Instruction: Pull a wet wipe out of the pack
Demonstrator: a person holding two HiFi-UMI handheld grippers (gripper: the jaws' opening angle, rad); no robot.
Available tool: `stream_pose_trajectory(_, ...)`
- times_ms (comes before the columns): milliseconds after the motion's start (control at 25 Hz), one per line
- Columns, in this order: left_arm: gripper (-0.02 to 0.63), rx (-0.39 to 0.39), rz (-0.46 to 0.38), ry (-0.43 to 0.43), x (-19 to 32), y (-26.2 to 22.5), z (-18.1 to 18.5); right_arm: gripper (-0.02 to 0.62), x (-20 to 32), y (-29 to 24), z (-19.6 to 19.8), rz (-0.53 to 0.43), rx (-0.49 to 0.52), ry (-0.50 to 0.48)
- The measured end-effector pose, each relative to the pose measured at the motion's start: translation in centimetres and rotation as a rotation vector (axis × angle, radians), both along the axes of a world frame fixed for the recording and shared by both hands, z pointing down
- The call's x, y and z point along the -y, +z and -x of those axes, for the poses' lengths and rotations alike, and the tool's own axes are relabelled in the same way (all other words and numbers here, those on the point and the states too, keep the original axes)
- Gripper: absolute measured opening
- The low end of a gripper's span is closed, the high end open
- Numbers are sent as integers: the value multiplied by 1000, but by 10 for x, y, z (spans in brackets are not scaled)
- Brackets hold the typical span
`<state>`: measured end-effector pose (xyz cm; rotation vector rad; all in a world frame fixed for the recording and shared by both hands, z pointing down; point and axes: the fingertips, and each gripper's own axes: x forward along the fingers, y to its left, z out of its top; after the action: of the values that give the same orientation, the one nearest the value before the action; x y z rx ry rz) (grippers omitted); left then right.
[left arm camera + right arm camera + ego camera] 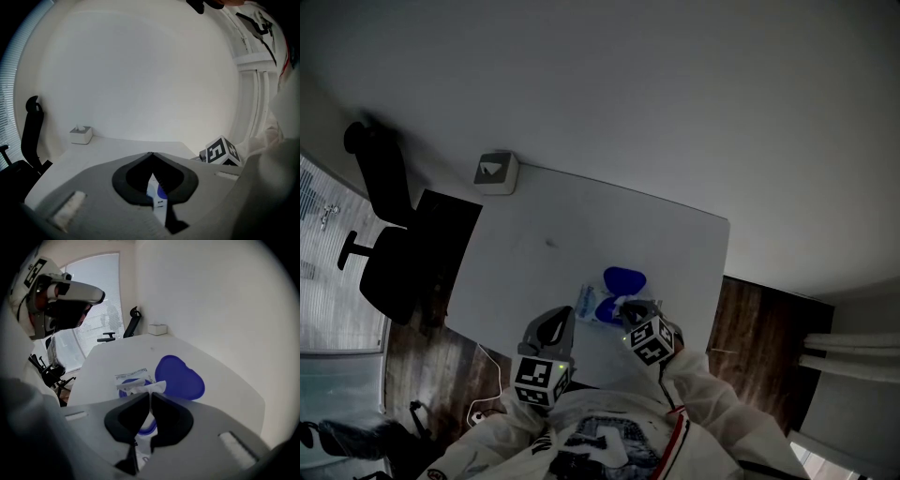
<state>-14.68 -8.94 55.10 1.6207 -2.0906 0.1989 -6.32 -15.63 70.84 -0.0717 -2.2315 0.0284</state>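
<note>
Surface: a white, rounded-corner table (581, 225) (131, 147) (126, 352) carried everything inspected.
Task item: a soft white pack of wet wipes with a blue oval opening (589, 302) (157, 197) (131, 379) lay close to the near edge of the table, about midway along it.
Lid: the pack's glossy blue, rounded plastic lid (624, 278) (180, 377) was flipped open and lay flat on the side toward the far edge of the table.
Wipe: one crumpled white wet wipe (151, 386) stood up out of the blue opening. Its lower part was still inside the pack.
Right claw: the right claw (623, 306) (150, 394) angled steeply down over the opening. Its jaws were pinched together on the tuft of the wet wipe.
Left claw: the left claw (570, 314) (151, 154) reached in from the near edge at a shallower angle. Its jaw tips met, with a narrow end strip of the pack clamped between the jaws.
Spacing: the two claws were close beside each other at the pack, the left one on the pack's left side.
Far left corner: a small white square box (496, 172) (80, 135) (157, 329) stood there, well apart from the pack.
Beyond the left edge: a black office chair (389, 244) (30, 136) (131, 324) stood on a dark wooden floor (759, 328).
Operator: white sleeves showed at the near edge behind both claws.
</note>
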Motion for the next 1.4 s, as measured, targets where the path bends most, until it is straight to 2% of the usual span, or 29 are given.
stream_pose_trajectory(800,2,6,11,8,-2,0,-15,9,-5,-5,-11,37,22,54)
stream_pose_trajectory(1040,3,10,3,19,0,-3,-21,11,-3,-11,-15,56,30,92)
stream_pose_trajectory(1400,3,15,2,50,7,-4,-31,9,3,-36,-22,75,93,176)
